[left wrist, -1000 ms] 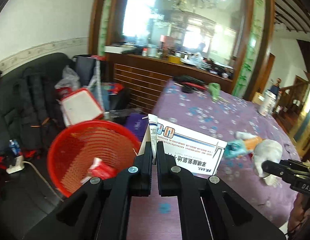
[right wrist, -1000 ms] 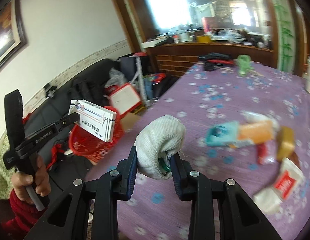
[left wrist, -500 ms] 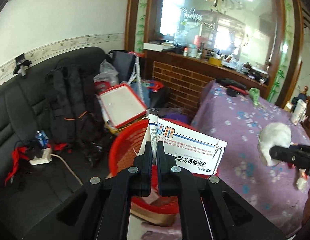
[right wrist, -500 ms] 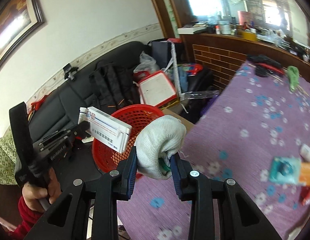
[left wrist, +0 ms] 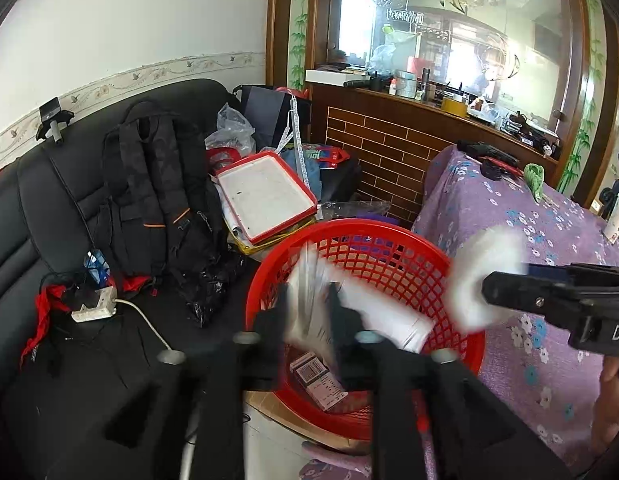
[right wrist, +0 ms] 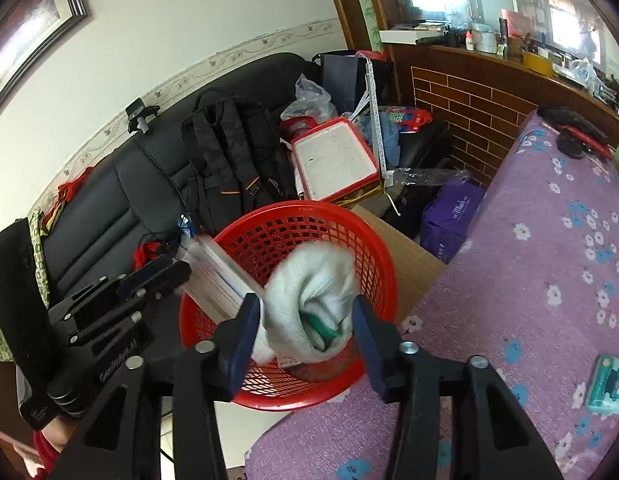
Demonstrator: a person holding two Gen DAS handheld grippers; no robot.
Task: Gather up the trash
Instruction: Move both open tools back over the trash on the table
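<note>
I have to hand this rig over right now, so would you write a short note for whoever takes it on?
Left gripper: jaws have just been opening over the red basket; the white printed box sits blurred between them, apparently dropping.
Right gripper: jaws have just been opening too; the white glove is between them above the basket, the right pad clear of it.
Done: both items carried to the basket, which already holds a barcoded packet.
Left: confirm both land inside, then collect the teal packet from the purple tablecloth.
</note>
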